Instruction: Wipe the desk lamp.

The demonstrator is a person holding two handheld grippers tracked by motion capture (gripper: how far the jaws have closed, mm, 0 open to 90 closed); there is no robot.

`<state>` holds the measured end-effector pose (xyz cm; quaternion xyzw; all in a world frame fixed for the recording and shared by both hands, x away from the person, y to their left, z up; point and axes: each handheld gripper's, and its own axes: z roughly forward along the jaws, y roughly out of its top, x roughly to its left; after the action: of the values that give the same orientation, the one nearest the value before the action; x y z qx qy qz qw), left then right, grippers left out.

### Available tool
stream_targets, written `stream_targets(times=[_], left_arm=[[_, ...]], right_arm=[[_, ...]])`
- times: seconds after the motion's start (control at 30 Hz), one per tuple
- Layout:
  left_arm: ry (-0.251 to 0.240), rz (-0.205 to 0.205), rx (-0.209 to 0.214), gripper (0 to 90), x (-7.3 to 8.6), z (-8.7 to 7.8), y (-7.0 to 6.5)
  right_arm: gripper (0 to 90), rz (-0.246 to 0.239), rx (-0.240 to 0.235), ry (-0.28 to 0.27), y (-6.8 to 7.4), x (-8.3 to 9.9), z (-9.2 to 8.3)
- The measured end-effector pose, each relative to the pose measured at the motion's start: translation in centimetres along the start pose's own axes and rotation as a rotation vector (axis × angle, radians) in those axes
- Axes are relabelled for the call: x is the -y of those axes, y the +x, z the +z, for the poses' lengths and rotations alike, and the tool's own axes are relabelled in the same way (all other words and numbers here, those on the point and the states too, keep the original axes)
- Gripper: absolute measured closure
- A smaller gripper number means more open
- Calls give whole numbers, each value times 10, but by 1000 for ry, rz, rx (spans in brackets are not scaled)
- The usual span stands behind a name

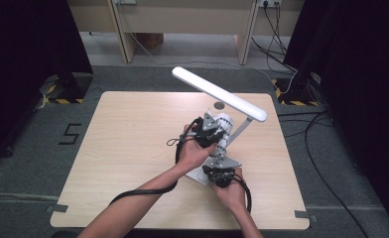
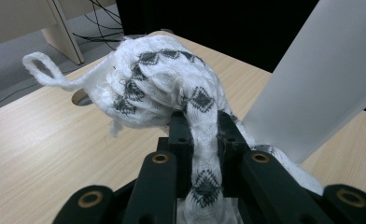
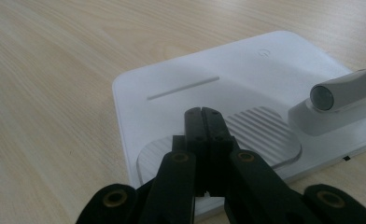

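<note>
A white desk lamp stands on the table, its long head slanting over the middle and its flat white base near the front. My left gripper is shut on a white cloth with grey diamond patterns, held beside the lamp's arm. In the left gripper view the cloth bunches beyond the jaws and a strip runs down between them. My right gripper is shut with nothing in it, its tips resting over the ribbed oval pad on the lamp base. The cloth drapes toward the base.
The light wooden table has a round cable hole near its far edge. Black curtains flank both sides. Cables lie on the grey floor at right, and a wooden desk stands beyond the table.
</note>
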<state>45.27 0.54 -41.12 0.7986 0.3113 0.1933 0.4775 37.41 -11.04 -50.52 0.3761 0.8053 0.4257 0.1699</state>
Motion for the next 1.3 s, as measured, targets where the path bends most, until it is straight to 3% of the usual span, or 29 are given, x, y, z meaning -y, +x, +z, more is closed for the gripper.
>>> stream_targets(times=[1.3], left_arm=[[97,-16,-27,796,35,24,11]], right_arm=[[900,-4,0,-1,0,0,0]])
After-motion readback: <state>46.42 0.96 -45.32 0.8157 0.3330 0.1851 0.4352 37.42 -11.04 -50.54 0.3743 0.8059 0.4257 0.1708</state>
